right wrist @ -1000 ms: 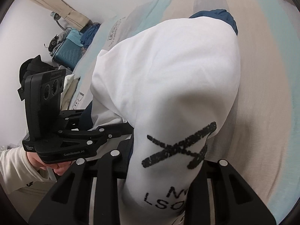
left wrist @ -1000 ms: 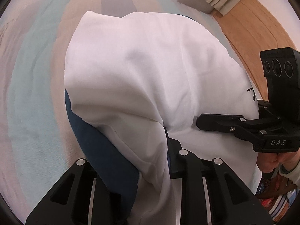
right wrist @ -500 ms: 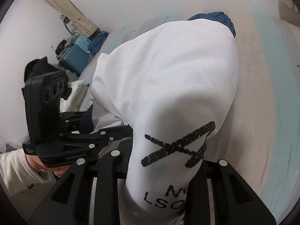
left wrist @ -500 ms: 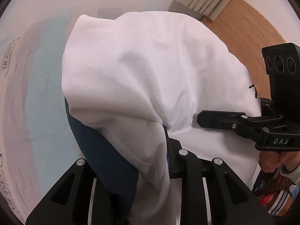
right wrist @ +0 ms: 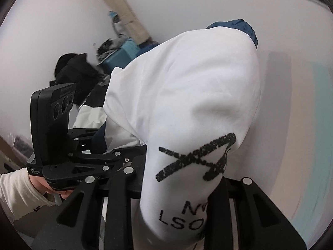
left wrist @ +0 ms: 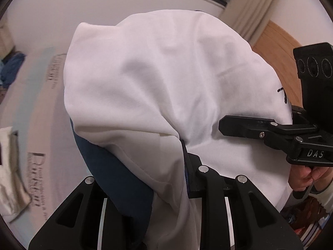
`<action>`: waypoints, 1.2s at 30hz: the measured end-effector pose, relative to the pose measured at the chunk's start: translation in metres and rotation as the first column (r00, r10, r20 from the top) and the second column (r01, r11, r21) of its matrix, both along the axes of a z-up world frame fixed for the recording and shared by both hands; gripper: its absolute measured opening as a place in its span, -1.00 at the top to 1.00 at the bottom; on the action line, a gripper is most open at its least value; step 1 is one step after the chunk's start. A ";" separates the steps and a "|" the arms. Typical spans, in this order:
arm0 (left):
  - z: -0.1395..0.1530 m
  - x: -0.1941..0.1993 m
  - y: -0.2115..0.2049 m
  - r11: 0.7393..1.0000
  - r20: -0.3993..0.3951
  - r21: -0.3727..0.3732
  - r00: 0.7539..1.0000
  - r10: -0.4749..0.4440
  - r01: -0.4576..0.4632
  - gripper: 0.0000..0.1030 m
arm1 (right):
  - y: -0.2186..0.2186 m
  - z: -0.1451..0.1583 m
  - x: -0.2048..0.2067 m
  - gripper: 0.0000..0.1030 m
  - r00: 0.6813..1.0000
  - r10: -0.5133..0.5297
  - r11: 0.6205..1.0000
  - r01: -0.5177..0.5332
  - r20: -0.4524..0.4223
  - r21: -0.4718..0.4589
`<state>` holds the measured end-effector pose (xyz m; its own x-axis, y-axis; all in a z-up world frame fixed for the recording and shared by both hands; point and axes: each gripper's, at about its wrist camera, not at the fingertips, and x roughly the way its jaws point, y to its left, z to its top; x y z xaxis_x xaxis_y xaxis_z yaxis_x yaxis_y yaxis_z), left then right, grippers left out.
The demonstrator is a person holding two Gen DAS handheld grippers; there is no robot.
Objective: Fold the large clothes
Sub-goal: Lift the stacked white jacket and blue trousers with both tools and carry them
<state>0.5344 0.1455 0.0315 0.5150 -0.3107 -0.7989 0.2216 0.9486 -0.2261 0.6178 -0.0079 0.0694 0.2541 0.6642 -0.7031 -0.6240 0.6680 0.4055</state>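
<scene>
Between both sets of black fingers hung one big white sweatshirt, bunched up and filling most of each wrist view. The left gripper was clamped on a fold of it, with white cloth and a navy blue panel spilling out between its fingers, so the actual pads were buried and I couldn't see them. Same story on the other side: the right gripper was pinching the sweatshirt at a part with a black scribbled X and lettering that read something like "LSO", the rest cut off by the finger and the bottom edge.

From the left wrist view the right gripper poked in from the side, fingertip against the cloth, with a hand under it. The right wrist view showed the left gripper, half hidden behind the fabric, held by a hand in a cream sleeve.

Everything behind was smeared with blur: a pale bedsheet with teal stripes, a curtain, a wooden floor, and a teal suitcase-looking thing I couldn't really make out.
</scene>
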 end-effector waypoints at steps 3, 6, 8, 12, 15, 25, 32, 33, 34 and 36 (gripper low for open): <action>0.011 -0.009 0.040 1.000 0.023 0.008 0.999 0.027 -0.027 0.54 | 0.048 0.018 -0.008 0.48 0.998 0.040 0.999 -0.040 0.039 -0.006; 0.022 -0.017 0.089 0.998 0.040 0.025 0.998 0.049 -0.050 0.54 | 0.091 0.030 -0.016 0.48 0.996 0.058 0.998 -0.057 0.062 -0.005; 0.029 -0.024 0.127 0.997 0.051 0.038 0.997 0.062 -0.064 0.54 | 0.134 0.040 -0.023 0.48 0.994 0.070 0.998 -0.070 0.079 0.000; 0.050 -0.040 0.226 0.991 0.053 0.077 0.993 0.104 -0.107 0.54 | 0.226 0.059 -0.036 0.48 0.991 0.099 0.994 -0.102 0.087 0.025; 0.068 -0.044 0.281 0.984 0.054 0.112 0.990 0.133 -0.139 0.54 | 0.292 0.075 -0.046 0.48 0.987 0.132 0.990 -0.136 0.095 0.046; 0.129 -0.082 0.489 0.922 0.091 0.228 0.950 0.298 -0.312 0.54 | 0.514 0.130 -0.071 0.48 0.950 0.278 0.948 -0.296 0.146 0.121; 0.125 -0.101 0.591 0.864 0.045 0.260 0.900 0.434 -0.430 0.55 | 0.610 0.120 -0.079 0.48 0.921 0.378 0.911 -0.388 0.093 0.140; 0.114 -0.100 0.601 0.862 0.032 0.252 0.895 0.446 -0.439 0.54 | 0.616 0.111 -0.078 0.48 0.918 0.388 0.909 -0.396 0.082 0.130; 0.105 -0.098 0.607 0.863 0.021 0.242 0.891 0.453 -0.444 0.54 | 0.626 0.098 -0.077 0.48 0.916 0.397 0.908 -0.402 0.063 0.119; 0.077 -0.093 0.610 0.865 -0.011 0.221 0.886 0.463 -0.450 0.54 | 0.639 0.073 -0.073 0.48 0.912 0.408 0.908 -0.410 0.034 0.090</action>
